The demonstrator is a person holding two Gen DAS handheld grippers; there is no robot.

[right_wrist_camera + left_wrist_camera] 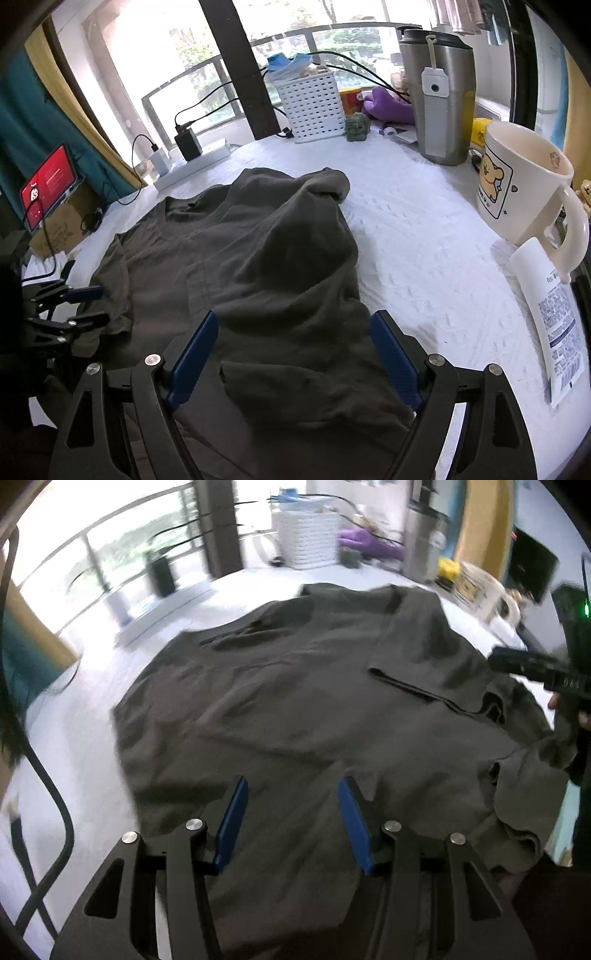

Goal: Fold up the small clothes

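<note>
A rumpled dark grey cotton shirt [258, 266] lies spread over the white textured table [424, 251], while the left gripper [291, 790] and right gripper [295, 328] hover above it, jaws open.

White tabletop [406, 236], grey garment [258, 258], mug [517, 184]

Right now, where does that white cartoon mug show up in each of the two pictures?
Left wrist view: the white cartoon mug sits blurred at upper right, beyond the dark garment.
Right wrist view: the mug stands large at the right edge.
Shared landmark: the steel tumbler, also.
</note>
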